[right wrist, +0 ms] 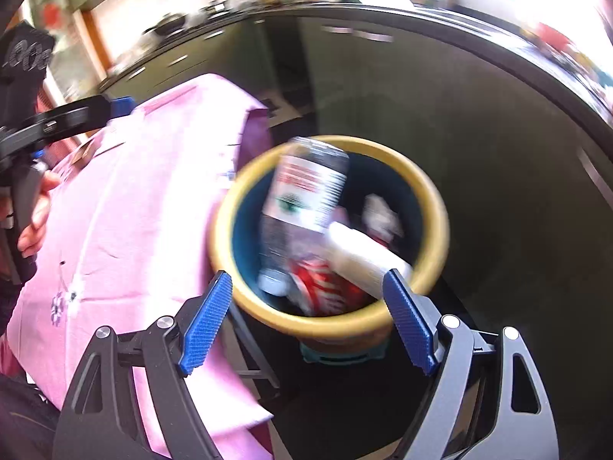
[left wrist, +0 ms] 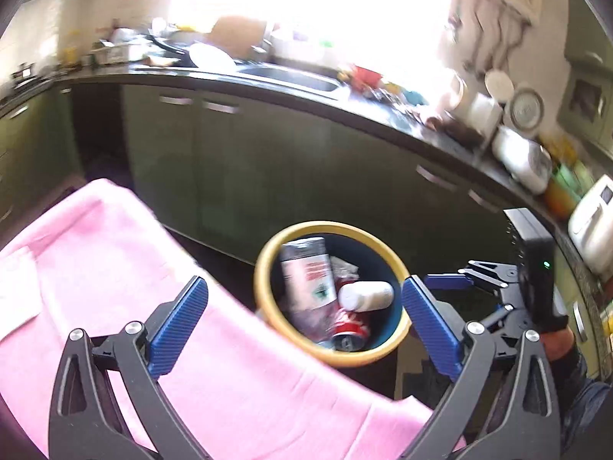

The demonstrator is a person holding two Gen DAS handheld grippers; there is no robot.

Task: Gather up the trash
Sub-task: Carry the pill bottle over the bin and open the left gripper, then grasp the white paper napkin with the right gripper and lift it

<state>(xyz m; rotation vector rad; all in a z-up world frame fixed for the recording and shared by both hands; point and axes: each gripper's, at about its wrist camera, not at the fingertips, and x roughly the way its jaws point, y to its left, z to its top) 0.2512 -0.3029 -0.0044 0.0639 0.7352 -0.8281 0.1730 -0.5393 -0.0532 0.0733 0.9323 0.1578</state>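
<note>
A trash bin with a yellow rim [left wrist: 264,299] [right wrist: 436,207] and dark blue inside stands beside the table. In it lie a clear plastic bottle with a white label [left wrist: 308,280] [right wrist: 306,199], a red soda can [left wrist: 350,329] [right wrist: 325,287], a white bottle [left wrist: 366,296] [right wrist: 364,253] and a crumpled wrapper [left wrist: 343,266] [right wrist: 379,212]. My left gripper [left wrist: 304,329] is open and empty, above the table edge facing the bin. My right gripper [right wrist: 306,318] is open and empty just above the bin; it also shows in the left wrist view [left wrist: 459,280].
A table with a pink cloth [left wrist: 115,268] [right wrist: 134,211] is left of the bin. Dark green cabinets [left wrist: 268,161] under a black counter [left wrist: 291,88] with a sink and dishes stand behind. The left gripper also shows in the right wrist view [right wrist: 76,115].
</note>
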